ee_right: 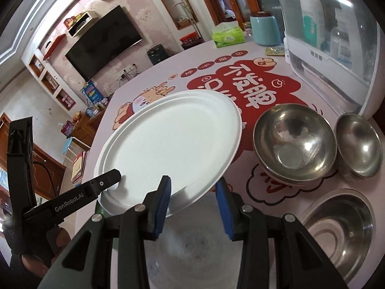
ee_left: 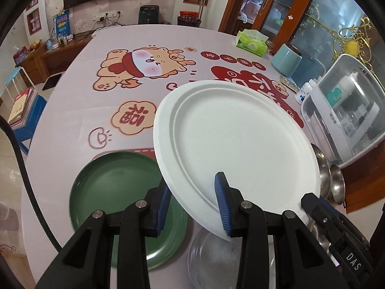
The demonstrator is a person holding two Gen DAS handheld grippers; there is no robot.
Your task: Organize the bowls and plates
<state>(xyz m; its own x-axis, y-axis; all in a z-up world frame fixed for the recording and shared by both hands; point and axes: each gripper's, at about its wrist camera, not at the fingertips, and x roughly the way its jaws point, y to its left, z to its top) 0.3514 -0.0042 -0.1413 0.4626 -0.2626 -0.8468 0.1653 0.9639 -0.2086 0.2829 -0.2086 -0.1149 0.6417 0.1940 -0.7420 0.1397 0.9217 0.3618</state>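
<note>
Two grippers meet at your matte white paper plate (ee_left: pixel 240 139), tilted above the table's near edge: left gripper (ee_left: pixel 192 204) fingers straddle its rim, gap visible; right gripper (ee_right: pixel 193 204) spread, unladen. Smooth green plate (ee_left: pixel 115 183) and glossy steel bowls (ee_right: pixel 294 142) flank it.

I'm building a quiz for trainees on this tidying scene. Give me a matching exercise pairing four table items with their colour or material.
Items:
1. round paper plate
2. flat plate on the tablecloth
3. tissue pack
4. two bowls beside the storage box

Descriptions:
A. shiny steel
B. dark green
C. white
D. light green

Pairs: 1-C, 2-B, 3-D, 4-A
</note>
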